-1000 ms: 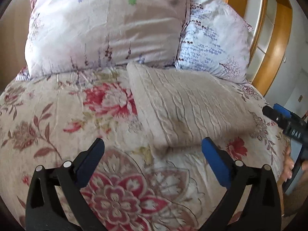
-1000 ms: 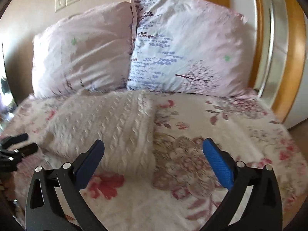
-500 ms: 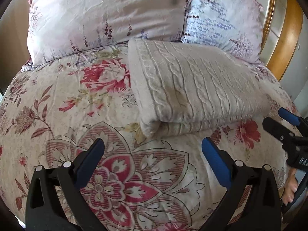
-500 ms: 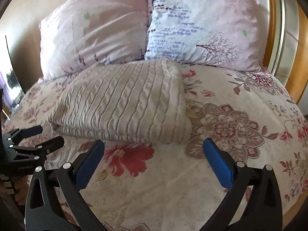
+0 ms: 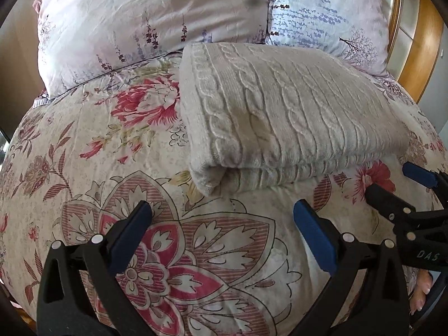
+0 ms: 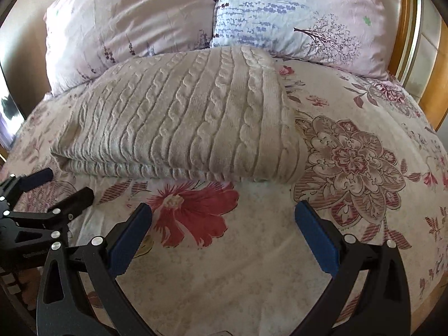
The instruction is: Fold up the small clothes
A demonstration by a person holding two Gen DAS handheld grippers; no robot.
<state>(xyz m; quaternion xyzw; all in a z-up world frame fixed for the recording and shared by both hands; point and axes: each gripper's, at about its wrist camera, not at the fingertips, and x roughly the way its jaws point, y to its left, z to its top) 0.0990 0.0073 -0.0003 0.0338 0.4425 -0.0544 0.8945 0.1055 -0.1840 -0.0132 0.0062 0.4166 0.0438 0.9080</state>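
Each tool is built from black plastic arms with triangular cut-outs, studded with silver screws. Blue ribbed pads are fitted on the left tool and the right tool. White lettering is printed on the right tool's body. Fingers with pale painted nails are seen.

1 sweater, 2 pillows, 2 grippers

I log a cream cable-knit folded sweater on a beige quilted bedspread with red and mauve flower print. Behind: pale pink pillow with purple sprigs; pale blue-and-pink pillow with lavender and tree print. Gripper fingers black, blue pads.
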